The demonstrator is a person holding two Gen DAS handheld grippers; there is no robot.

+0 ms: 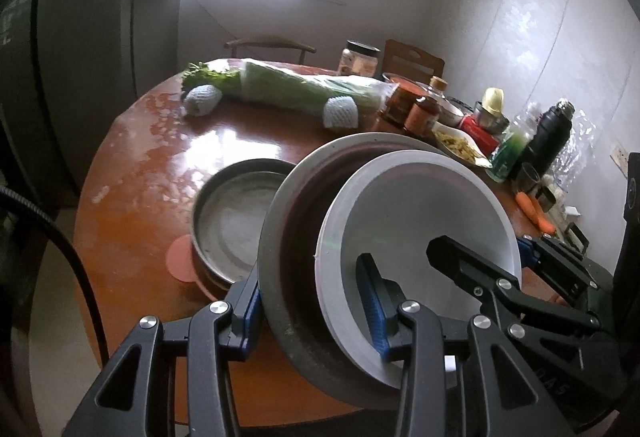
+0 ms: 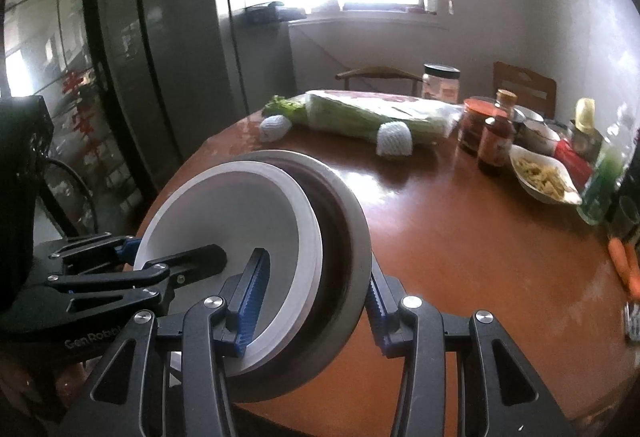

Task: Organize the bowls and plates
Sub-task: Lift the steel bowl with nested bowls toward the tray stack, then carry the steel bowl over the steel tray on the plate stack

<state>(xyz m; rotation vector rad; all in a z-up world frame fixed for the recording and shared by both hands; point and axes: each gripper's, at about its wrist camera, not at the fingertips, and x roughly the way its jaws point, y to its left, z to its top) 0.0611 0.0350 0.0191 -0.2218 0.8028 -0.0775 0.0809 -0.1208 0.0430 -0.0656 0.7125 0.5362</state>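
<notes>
A white plate (image 1: pixel 416 205) lies nested in a larger dark grey dish (image 1: pixel 292 237), and the pair hangs tilted above the round wooden table (image 1: pixel 132 205). My left gripper (image 1: pixel 310 289) is shut on the near rim of the stack, one blue pad inside the white plate and one outside the grey dish. My right gripper (image 1: pixel 480 247) clamps the opposite rim. In the right wrist view, the right gripper (image 2: pixel 316 293) pinches the white plate (image 2: pixel 224 213) and the grey dish (image 2: pixel 352 237) together, with the left gripper (image 2: pixel 174 251) across from it. A round metal pan (image 1: pixel 228 221) rests on the table over a pink mat (image 1: pixel 180 261).
A bagged leafy vegetable (image 1: pixel 304 89) lies across the far side of the table. Jars and sauce bottles (image 1: pixel 420 109), a bowl of pasta (image 2: pixel 544 177), a black flask (image 1: pixel 552 137) and carrots (image 1: pixel 532 209) crowd the right side. Chairs stand behind the table, a dark fridge (image 2: pixel 160 57) at left.
</notes>
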